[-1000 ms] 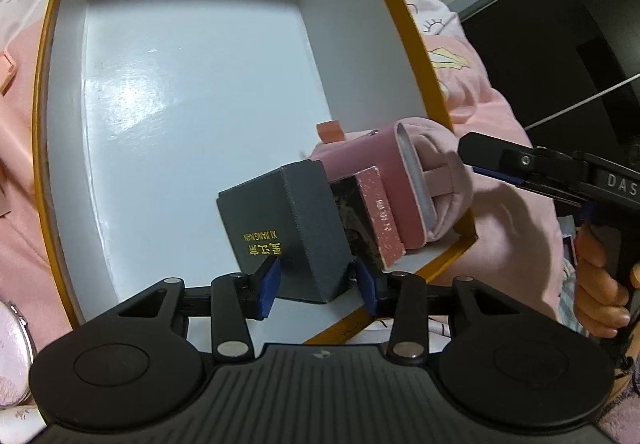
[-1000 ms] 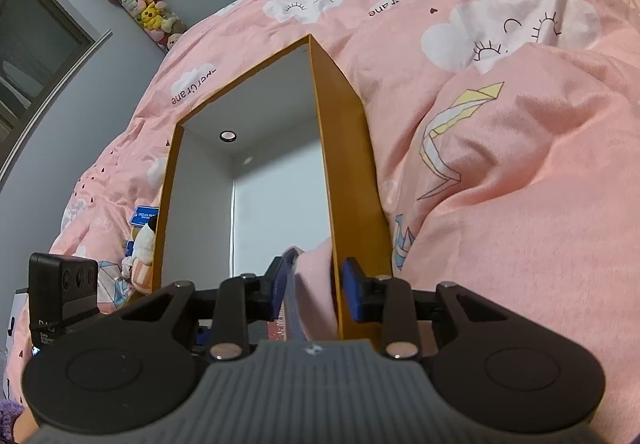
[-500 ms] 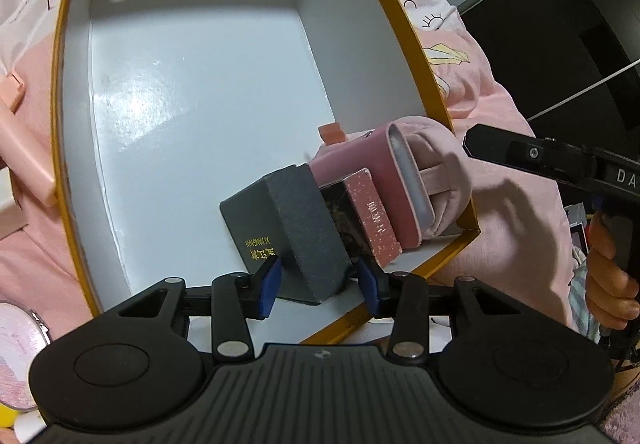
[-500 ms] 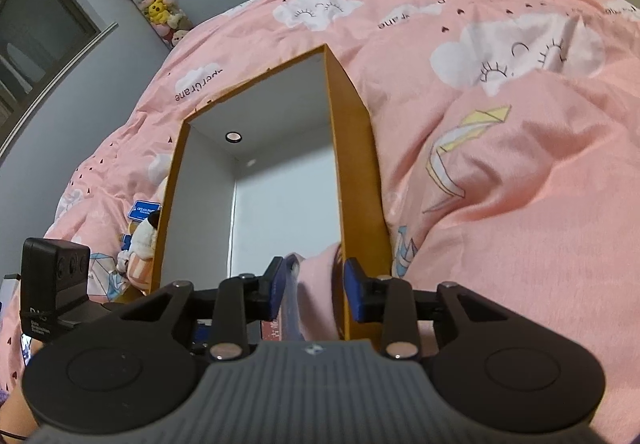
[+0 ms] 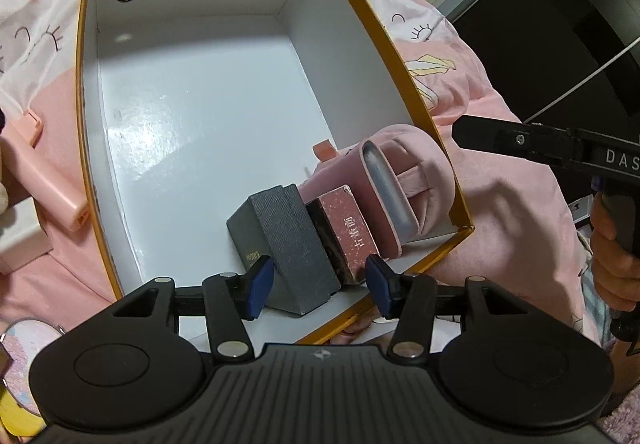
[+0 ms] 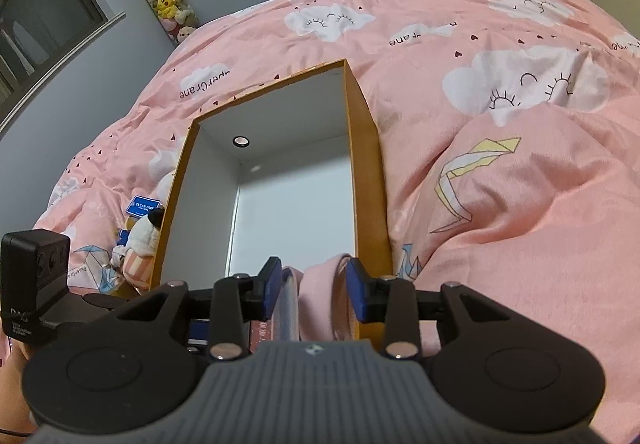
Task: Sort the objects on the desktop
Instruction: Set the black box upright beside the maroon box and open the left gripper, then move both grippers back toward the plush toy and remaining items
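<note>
An orange box [image 5: 400, 56] with a white inside lies on the pink bedspread. In its near right corner stand a dark grey box [image 5: 296, 240], a small pink-red box [image 5: 352, 232] and a pink soft case [image 5: 400, 180] that leans over the rim. My left gripper [image 5: 318, 282] straddles the grey and pink-red boxes. Its jaws are opening and the pads stand clear of both. In the right wrist view the box [image 6: 368, 148] runs away from me. My right gripper [image 6: 314, 286] has the pink case [image 6: 316, 296] between its pads, touching both, as the jaws begin opening.
Left of the box lie a flat pink item [image 5: 48, 180], a white carton [image 5: 16, 232] and a round mirror [image 5: 24, 356]. A plush toy [image 6: 140, 240] and a blue card [image 6: 142, 206] sit there too. A hand [image 5: 616, 264] holds the right gripper's handle.
The left jaws have spread away from the dark grey box they were closed on, and the box sits still. The right gripper's jaws widened only slightly around the pink case.
</note>
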`<action>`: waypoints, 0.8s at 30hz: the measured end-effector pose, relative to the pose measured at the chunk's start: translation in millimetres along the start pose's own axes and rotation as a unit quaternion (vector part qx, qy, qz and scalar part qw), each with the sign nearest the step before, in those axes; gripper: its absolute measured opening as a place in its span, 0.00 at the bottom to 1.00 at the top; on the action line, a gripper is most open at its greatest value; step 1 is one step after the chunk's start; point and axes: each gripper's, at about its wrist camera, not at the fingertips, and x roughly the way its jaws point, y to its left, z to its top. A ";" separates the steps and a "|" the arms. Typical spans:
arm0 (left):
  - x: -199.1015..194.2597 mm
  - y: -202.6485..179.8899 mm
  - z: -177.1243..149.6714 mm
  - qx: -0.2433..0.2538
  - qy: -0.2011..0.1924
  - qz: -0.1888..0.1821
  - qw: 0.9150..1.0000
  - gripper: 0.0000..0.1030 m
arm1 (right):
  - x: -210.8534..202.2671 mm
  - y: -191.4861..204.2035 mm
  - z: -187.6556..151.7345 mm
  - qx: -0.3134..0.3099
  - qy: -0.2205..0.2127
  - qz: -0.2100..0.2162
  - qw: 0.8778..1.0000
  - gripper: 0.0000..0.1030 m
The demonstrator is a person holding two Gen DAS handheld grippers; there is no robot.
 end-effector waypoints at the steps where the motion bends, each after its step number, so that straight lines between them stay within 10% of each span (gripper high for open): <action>1: -0.3 -0.5 -0.4 0.002 -0.001 0.001 1.000 0.58 | -0.1 1.0 0.2 0.000 -0.001 0.000 1.000 0.37; 24: -97.6 -0.7 -15.4 -0.008 -0.118 0.100 0.988 0.58 | 22.6 84.1 8.7 -0.151 -0.007 0.061 0.987 0.47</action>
